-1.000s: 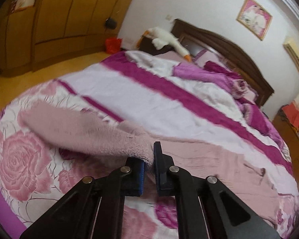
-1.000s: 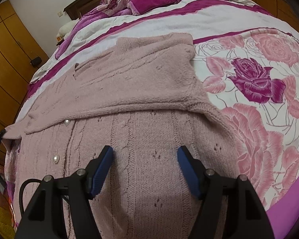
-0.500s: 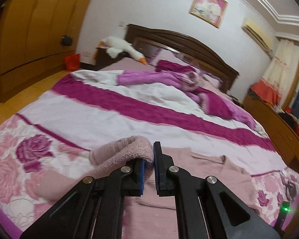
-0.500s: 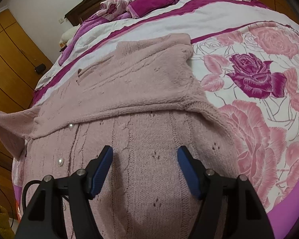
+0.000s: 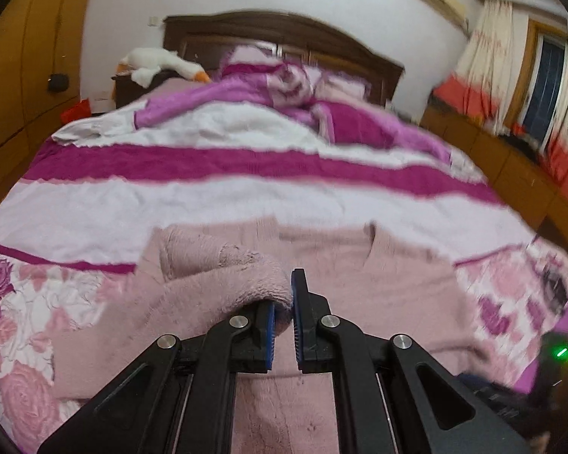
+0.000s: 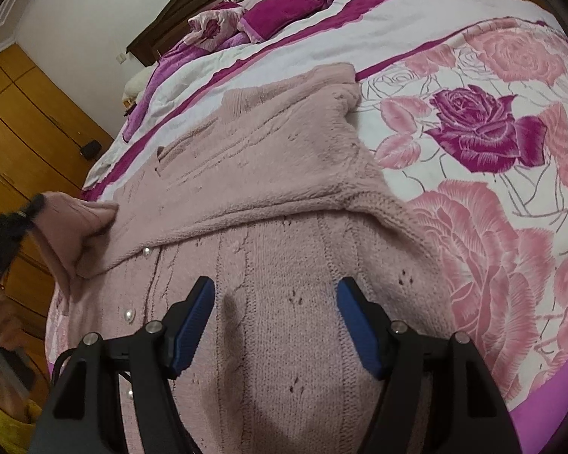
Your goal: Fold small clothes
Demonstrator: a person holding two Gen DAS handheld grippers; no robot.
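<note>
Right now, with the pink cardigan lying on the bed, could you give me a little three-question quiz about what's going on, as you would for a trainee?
1. True or false: the left gripper is shut on the cardigan's sleeve.
2. Multiple choice: the right gripper is A) clamped on a button, B) open over the cardigan, C) holding a pillow.
3. Fill in: the bedspread beside the cardigan is printed with large ____.

Key: 1 true; 2 B; 3 roses.
</note>
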